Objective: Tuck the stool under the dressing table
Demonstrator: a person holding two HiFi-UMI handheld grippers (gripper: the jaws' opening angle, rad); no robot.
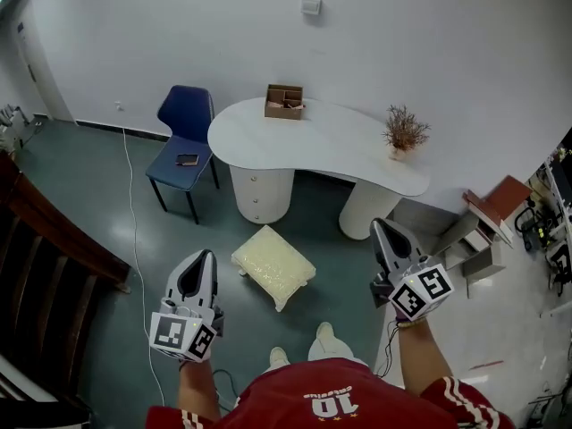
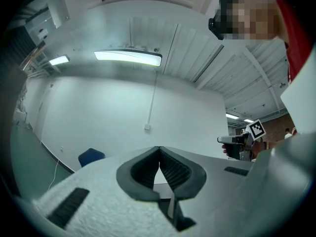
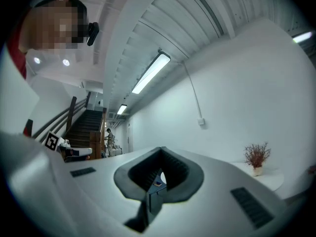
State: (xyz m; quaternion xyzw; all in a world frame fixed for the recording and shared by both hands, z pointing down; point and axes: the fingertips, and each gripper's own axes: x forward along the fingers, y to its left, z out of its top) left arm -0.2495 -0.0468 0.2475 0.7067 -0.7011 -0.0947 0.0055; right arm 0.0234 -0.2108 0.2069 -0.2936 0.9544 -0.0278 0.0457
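Note:
In the head view a low stool with a cream cushion stands on the grey floor, in front of the gap between the two pedestals of the white curved dressing table. My left gripper hovers to the left of the stool, shut and holding nothing. To the stool's right hangs my right gripper, also shut and empty. Both point toward the table and touch nothing. In the left gripper view the jaws meet at the tips. The right gripper view shows its jaws closed likewise.
On the table stand a wooden box and a dried plant. A blue chair sits left of the table, with a cable on the floor near it. A dark wooden staircase is at the left, a small shelf unit at the right.

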